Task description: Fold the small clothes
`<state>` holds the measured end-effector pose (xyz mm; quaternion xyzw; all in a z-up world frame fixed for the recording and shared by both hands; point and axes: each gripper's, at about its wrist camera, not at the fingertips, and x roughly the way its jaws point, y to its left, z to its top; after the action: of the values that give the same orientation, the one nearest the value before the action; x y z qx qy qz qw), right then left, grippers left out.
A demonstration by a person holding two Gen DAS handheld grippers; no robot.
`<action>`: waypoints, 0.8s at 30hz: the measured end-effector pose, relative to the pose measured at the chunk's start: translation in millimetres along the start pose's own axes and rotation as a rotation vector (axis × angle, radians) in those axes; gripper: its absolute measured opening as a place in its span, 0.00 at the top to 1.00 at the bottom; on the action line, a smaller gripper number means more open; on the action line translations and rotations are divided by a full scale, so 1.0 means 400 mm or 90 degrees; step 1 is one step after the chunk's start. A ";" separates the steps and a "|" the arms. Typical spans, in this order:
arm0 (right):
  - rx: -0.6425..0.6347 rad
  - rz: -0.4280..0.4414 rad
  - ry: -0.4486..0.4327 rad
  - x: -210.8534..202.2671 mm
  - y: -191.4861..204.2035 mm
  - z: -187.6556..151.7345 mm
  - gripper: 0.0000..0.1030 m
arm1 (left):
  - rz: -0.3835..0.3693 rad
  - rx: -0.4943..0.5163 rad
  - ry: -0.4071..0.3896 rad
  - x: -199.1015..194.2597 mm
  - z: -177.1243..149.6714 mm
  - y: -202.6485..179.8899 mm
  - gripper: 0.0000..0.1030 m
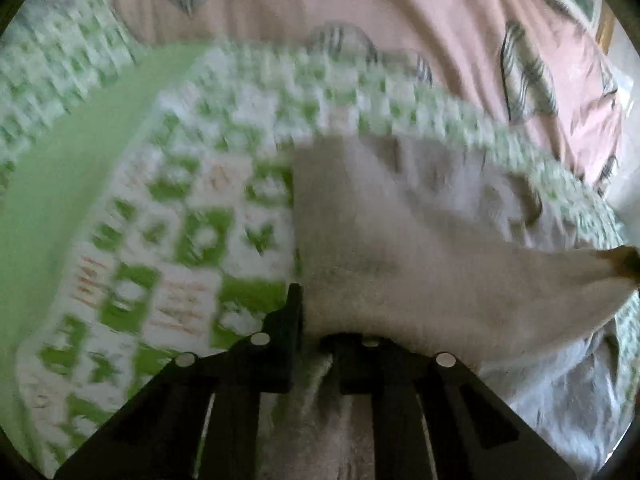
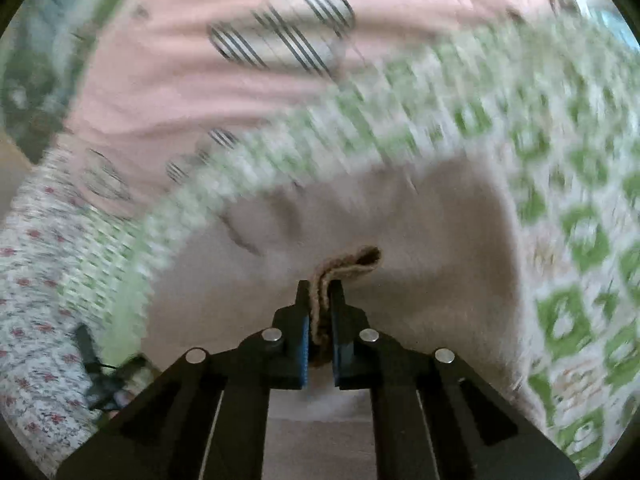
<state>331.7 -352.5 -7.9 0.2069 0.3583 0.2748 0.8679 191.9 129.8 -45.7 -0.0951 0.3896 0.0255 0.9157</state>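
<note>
Both grippers (image 1: 314, 320) (image 2: 320, 300) w/ beige garment (image 1: 400, 240) (image 2: 340, 268)

My left tool (image 1: 316, 320) is clamped on the near edge of a beige garment (image 1: 420, 248), which drapes over its right finger. The cloth stretches right to a pinched corner at the frame edge. Beneath lies a green-and-white patterned sheet (image 1: 192, 216), blurred; beyond it, pink bedding (image 1: 420, 12).
</note>
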 end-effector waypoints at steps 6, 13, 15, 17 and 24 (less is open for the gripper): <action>-0.011 -0.038 -0.009 -0.034 -0.050 -0.026 0.94 | 0.038 0.041 -0.008 -0.008 -0.057 -0.031 0.88; 0.023 -0.068 0.047 0.027 -0.116 -0.084 0.95 | 0.026 0.011 0.017 0.008 -0.054 -0.003 0.85; 0.008 -0.067 0.025 0.008 -0.105 -0.079 0.95 | 0.023 0.004 -0.003 -0.013 -0.053 0.001 0.85; -0.035 -0.087 0.005 -0.001 -0.071 -0.070 0.95 | 0.027 -0.002 -0.010 -0.019 -0.053 0.000 0.85; -0.089 -0.165 0.078 0.061 -0.089 -0.112 0.95 | 0.018 -0.032 0.029 0.006 -0.070 0.027 0.77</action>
<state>324.9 -357.2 -69.5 0.0809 0.4141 0.1964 0.8851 172.4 135.0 -68.0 -0.1130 0.4106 0.0457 0.9037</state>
